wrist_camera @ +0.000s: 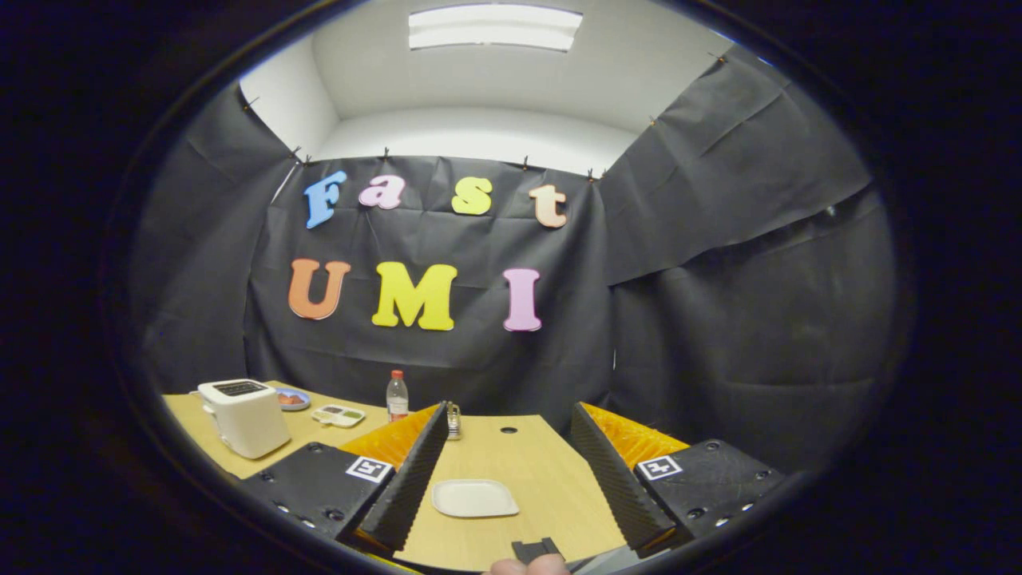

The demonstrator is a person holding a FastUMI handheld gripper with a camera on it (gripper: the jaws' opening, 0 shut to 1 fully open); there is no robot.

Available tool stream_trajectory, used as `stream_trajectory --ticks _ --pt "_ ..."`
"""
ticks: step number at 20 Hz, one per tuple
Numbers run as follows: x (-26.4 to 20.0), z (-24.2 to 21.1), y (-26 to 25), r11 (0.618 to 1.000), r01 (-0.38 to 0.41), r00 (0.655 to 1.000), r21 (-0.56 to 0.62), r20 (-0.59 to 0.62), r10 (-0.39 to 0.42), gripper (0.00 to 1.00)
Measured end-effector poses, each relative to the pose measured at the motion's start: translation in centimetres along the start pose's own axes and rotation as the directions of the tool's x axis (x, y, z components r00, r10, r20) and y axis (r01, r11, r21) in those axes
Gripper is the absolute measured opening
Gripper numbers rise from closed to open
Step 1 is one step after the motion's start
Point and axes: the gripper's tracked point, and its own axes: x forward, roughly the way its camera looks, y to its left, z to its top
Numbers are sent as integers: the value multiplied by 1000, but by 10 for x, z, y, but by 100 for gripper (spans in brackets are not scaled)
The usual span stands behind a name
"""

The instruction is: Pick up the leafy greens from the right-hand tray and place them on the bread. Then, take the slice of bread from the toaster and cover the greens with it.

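Fingers point(515, 479) are spread wide with nothing in them, hovering over a bare-looking pale square plate point(474, 497) on the wooden counter point(551, 479); white toaster point(243, 415) sits far left, greens can't be made out.

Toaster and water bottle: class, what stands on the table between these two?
In the gripper view, a small blue dish and a flat white compartment tray lie between the toaster and the bottle. The gripper is open.

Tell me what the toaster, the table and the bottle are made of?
The toaster looks like smooth white plastic, faintly glossy. The table looks like pale wood or wood-look laminate, matte with fine grain. The bottle seems clear plastic, see-through with a red cap. The tool hangs open above a pale plate.
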Motion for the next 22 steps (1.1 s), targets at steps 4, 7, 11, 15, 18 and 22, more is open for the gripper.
stream_trajectory --ticks 4,7,11,15,18,22 --pt "4 -1 7 999 -23 999 39 -22 24 95" --pt "8 0 5 999 -15 1000 40 -27 16 95" --pt "11 4 7 1000 -10 1000 29 -17 11 95" --pt "16 0 9 999 -13 999 30 -29 14 95" --pt "19 -1 12 999 -20 999 31 -31 21 95" --pt "21 -5 16 999 -25 999 26 -41 26 95"
